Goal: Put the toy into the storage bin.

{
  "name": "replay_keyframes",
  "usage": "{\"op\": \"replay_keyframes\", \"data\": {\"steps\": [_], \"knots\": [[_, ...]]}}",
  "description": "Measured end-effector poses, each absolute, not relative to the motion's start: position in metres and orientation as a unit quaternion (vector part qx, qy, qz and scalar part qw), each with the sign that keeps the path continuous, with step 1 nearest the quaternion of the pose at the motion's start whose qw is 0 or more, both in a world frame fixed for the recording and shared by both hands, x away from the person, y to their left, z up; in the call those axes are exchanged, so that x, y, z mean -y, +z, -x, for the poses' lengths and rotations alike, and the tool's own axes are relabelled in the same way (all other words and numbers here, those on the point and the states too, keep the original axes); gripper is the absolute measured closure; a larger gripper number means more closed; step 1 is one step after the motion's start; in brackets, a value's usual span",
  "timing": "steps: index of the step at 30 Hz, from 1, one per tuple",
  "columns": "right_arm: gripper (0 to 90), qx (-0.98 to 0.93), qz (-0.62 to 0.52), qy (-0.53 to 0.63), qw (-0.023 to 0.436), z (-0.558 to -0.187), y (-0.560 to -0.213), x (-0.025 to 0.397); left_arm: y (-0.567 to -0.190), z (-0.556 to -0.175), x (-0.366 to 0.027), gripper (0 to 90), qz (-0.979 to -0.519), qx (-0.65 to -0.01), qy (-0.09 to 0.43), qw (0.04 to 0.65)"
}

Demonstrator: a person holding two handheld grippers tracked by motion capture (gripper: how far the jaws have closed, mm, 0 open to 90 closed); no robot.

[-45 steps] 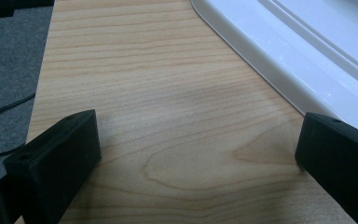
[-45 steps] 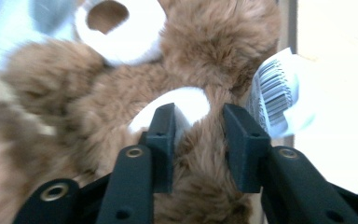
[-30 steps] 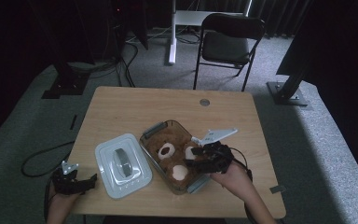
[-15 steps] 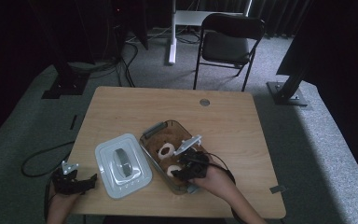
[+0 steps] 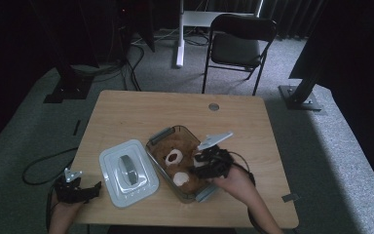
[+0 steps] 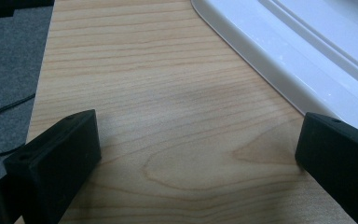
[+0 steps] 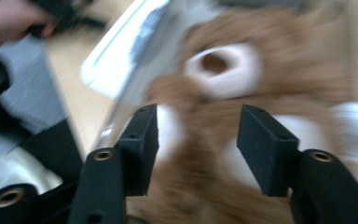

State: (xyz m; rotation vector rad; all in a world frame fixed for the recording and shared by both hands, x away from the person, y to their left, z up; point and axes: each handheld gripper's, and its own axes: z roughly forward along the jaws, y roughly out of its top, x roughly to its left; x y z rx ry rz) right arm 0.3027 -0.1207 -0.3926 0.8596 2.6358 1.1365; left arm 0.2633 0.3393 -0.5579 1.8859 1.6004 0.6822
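While the right gripper view blurs, here is how things stand around the clear plastic tub.

Toy: the brown plush toy with white paw patches point(image 5: 181, 165) lies inside the clear rectangular plastic tub point(image 5: 159, 136), filling most of it.
Tub: it sits on the light wooden table point(image 5: 141, 109), near the front half.
Right gripper: the right gripper point(image 5: 205, 163) hangs over the tub's right side, right above the toy; in its own view point(image 7: 195, 135) the jaws stand apart, released, brown plush showing between them, nothing pinched.
Lid: the white rectangular plastic lid with a grey handle point(image 5: 127, 171) lies flat just left of the tub, edges very close.
Left gripper: the left gripper point(image 5: 78, 190) rests at the table's front-left corner, left of the lid and well away from the tub; its jaws point(image 6: 191, 154) gape wide over bare wood, lid edge point(image 6: 279, 70) just ahead.
Chair: a dark folding chair point(image 5: 238, 46) stands on the floor beyond the tub's far side.
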Motion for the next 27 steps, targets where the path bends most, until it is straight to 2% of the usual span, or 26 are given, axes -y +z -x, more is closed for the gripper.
{"op": "replay_keyframes", "data": {"steps": [4,6,11,14,16,20,27], "knots": [[57.3,-0.865,-0.318,0.377,0.089,-0.316,-0.387,0.142,-0.558,-0.263,-0.339,0.6,-0.704,-0.598,0.255,0.284],[60.8,-0.865,-0.325,0.374,0.080,-0.323,-0.392,0.144,-0.558,-0.263,-0.339,0.6,-0.704,-0.598,0.256,0.284],[68.6,-0.876,-0.331,0.343,0.068,-0.336,-0.412,0.136,-0.558,-0.263,-0.339,0.6,-0.704,-0.598,0.256,0.285],[73.2,-0.898,-0.325,0.286,0.076,-0.341,-0.433,0.122,-0.558,-0.263,-0.339,0.6,-0.705,-0.598,0.256,0.284],[75.9,-0.911,-0.312,0.248,0.103,-0.341,-0.444,0.111,-0.558,-0.263,-0.339,0.6,-0.705,-0.597,0.256,0.284],[76.0,-0.916,-0.303,0.231,0.126,-0.340,-0.445,0.103,-0.558,-0.263,-0.339,0.6,-0.705,-0.598,0.256,0.284],[67.3,-0.870,-0.332,0.356,0.078,-0.340,-0.415,0.136,-0.558,-0.262,-0.338,0.6,-0.699,-0.604,0.258,0.283]]}}
